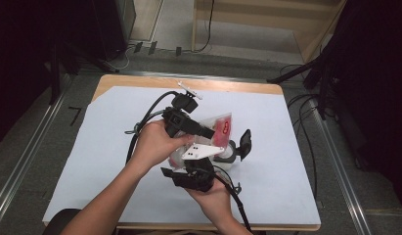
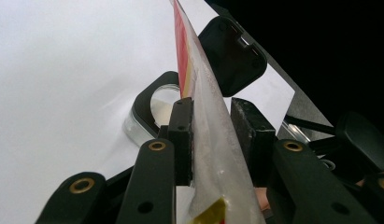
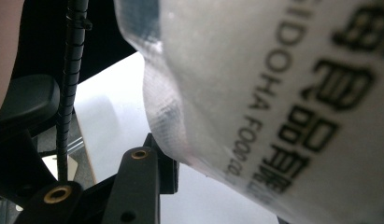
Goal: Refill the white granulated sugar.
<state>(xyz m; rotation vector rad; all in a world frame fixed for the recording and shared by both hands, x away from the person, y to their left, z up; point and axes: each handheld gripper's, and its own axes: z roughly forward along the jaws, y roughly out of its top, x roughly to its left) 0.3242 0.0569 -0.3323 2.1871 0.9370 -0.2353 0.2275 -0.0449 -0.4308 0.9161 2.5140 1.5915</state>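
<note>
Packet point(image 1: 222, 128): lifted off the white tabletop point(image 1: 105, 147) above an open jar point(image 1: 229, 152), left tongs point(image 2: 210, 135) closed on its edge, right tongs point(image 3: 180, 163) against its lower end, grip uncertain; opening and emptying apparently remain; both hands meet mid-table, wrists angled inward.

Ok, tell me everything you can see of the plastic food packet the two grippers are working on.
The packet is a thin, translucent plastic pouch with a red and yellow printed face and black lettering, partly in Latin capitals, on its frosted back. It is held up off the white table cover, above a clear jar with an open black flip lid. The left gripper has one edge between its pads; the right gripper holds it close to its camera. Its contents cannot be made out.
</note>
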